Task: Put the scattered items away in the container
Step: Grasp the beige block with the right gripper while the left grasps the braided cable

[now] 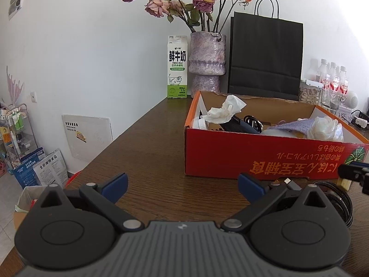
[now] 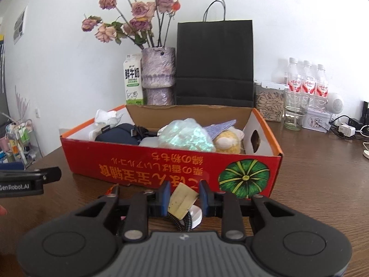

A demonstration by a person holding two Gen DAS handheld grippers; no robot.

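Note:
The red cardboard box [image 1: 265, 159] stands on the brown table, also in the right wrist view [image 2: 161, 161]. It holds a crumpled tissue [image 1: 227, 109], a dark pouch [image 2: 117, 135], an iridescent bag [image 2: 186, 136], a purple cloth and a yellow plush [image 2: 228, 143]. My right gripper [image 2: 184, 198] is shut on a cream-coloured tag [image 2: 181, 200] joined to a black braided cable [image 2: 184, 221], just in front of the box. My left gripper [image 1: 182, 187] is open and empty, low over the table left of the cable coil [image 1: 341, 198].
A milk carton [image 1: 177, 67], a purple vase of dried roses [image 1: 207, 62] and a black paper bag [image 1: 265, 55] stand behind the box. Bottles [image 2: 306, 83], a jar, a glass and chargers sit at the back right. The table's left edge drops to floor clutter.

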